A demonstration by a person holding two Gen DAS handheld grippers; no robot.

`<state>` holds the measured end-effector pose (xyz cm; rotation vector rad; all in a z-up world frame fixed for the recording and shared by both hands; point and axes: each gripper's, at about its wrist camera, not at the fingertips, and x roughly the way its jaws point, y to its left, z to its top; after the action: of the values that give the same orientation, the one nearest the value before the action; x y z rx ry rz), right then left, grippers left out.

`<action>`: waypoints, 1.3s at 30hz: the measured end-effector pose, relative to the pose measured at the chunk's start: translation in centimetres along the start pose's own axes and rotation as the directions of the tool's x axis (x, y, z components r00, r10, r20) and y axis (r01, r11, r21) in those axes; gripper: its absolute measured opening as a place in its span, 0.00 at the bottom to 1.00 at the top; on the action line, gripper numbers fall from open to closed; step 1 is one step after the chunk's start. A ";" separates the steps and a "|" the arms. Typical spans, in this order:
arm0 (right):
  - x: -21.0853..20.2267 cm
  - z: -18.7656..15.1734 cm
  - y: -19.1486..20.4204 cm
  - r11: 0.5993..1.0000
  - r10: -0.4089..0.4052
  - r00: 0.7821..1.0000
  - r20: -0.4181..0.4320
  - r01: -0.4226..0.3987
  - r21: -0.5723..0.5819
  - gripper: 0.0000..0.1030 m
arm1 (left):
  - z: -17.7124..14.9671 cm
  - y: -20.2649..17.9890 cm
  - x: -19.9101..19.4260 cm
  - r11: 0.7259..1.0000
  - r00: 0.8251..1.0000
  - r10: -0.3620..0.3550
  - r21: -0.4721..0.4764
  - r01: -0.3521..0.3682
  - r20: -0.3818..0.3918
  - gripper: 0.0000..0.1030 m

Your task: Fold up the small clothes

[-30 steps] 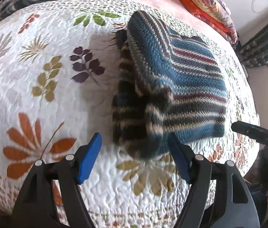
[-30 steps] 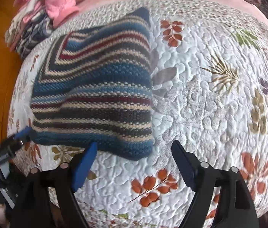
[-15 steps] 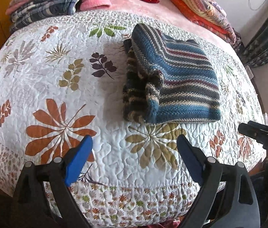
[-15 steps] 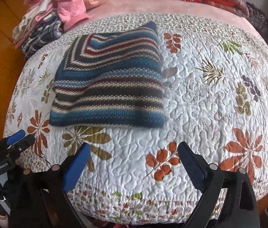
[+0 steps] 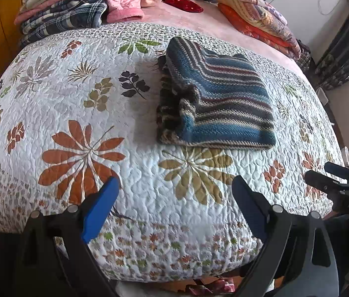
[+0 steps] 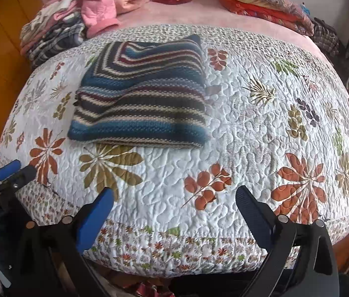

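Note:
A striped knitted sweater (image 5: 214,99) in blue, maroon, cream and dark bands lies folded into a flat rectangle on the leaf-print quilt (image 5: 80,104). The right wrist view has the same sweater (image 6: 142,94) left of centre. My left gripper (image 5: 175,185) hangs open near the bed's front edge, well short of the sweater, with nothing between its blue pads. My right gripper (image 6: 174,196) is open too, also back at the front edge and empty. Each gripper shows at the side of the other's view: the right gripper (image 5: 333,175) and the left gripper (image 6: 13,170).
A pile of plaid and pink clothes (image 5: 75,12) sits at the back left of the bed. Folded orange and patterned blankets (image 5: 256,17) lie at the back right. A pink sheet (image 5: 179,17) covers the far part. Dark curtains (image 5: 342,49) hang at the right.
Both grippers have drawn back from the sweater toward the bed's front edge, so more quilt shows. They stayed open. The folded sweater has stayed in place.

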<state>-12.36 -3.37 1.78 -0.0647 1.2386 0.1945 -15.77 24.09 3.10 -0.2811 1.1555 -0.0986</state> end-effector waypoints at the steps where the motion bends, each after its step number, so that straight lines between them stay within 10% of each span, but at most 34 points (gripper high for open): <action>1: -0.2 -0.2 0.1 1.000 0.003 1.000 0.002 -0.003 0.001 0.96 | -0.1 -0.1 -0.1 1.000 1.000 -0.003 0.001 0.003 0.002 0.89; 39: -3.6 -1.3 0.0 0.999 -0.036 0.994 0.105 0.037 -0.006 0.96 | -0.9 -4.5 -2.8 0.988 0.994 0.101 0.114 -0.104 0.037 0.89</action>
<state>-14.68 -3.93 4.77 -0.0830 1.1313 0.1693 -17.41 20.20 6.49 -0.1199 1.1269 -0.0701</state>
